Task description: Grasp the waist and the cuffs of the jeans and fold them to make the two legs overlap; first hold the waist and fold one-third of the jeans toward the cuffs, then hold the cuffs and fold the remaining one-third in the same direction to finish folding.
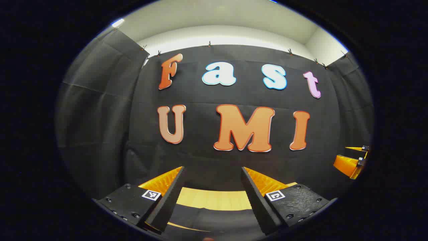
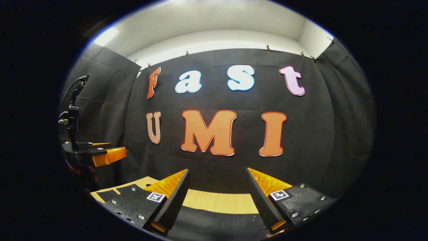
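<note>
Evidently, step: none begun; both grippers level, facing the black cloth wall
Left gripper: fingers spread, holding nothing
Right gripper: fingers spread, holding nothing
Pale wooden table: below both
Dark folded fabric: under the fingers, possibly the jeans; cannot tell
Next: tilt down; find waist and cuffs

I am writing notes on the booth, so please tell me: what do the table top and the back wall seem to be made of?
Table top: probably wood or a wood-look laminate; pale yellow, faint straight grain lines, smooth matte finish. Back wall: black cloth, matte; it shows creases and seams and hangs from small clips along its top edge.
</note>
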Demonstrator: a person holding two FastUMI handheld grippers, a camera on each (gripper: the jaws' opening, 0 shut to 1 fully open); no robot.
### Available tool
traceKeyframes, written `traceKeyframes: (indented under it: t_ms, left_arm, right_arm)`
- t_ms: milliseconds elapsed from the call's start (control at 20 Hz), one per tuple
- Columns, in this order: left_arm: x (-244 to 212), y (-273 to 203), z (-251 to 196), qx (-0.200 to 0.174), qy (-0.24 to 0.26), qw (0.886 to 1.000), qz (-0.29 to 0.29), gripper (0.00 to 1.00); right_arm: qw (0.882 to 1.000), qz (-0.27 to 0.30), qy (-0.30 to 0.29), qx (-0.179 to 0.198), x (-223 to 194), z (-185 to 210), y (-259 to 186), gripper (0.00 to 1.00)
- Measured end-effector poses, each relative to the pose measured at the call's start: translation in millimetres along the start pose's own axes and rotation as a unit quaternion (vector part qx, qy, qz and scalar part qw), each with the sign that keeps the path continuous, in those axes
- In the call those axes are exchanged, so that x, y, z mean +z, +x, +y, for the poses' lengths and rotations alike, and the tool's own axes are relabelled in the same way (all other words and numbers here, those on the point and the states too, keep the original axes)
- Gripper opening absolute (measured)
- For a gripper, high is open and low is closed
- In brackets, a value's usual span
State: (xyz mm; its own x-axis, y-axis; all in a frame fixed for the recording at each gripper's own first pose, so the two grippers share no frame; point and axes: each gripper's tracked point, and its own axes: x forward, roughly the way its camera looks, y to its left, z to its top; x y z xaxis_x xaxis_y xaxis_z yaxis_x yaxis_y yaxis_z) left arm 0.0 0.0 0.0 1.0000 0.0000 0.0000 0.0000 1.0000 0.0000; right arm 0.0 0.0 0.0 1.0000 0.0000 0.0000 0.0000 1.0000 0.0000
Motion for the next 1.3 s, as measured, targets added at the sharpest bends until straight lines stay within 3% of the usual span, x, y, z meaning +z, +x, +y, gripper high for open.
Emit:
traceKeyframes:
  t_ms: [200, 550, 800, 1100, 1300]
  left_arm:
    - [-27, 5, 0, 0.006, 0.013, 1.000, 0.018, 0.96]
    - [-48, 4, -27, -0.023, 0.025, 0.999, 0.037, 0.98]
    - [-45, -4, -8, -0.002, 0.020, 0.999, 0.033, 0.96]
    - [-83, -26, 25, 0.023, -0.019, 0.996, 0.085, 0.98]
    - [-118, -40, 58, 0.057, -0.075, 0.985, 0.142, 0.98]
  right_arm:
    - [1.000, 0.015, 0.022, 0.009, -14, -3, 9, 0.98]
    - [0.999, 0.038, 0.035, 0.014, -39, -9, 17, 0.98]
    - [0.997, 0.041, 0.063, 0.016, -44, -19, 14, 1.00]
    - [0.989, 0.091, 0.115, 0.010, -84, -38, 4, 0.98]
    - [0.976, 0.155, 0.153, -0.004, -125, -57, -3, 0.98]
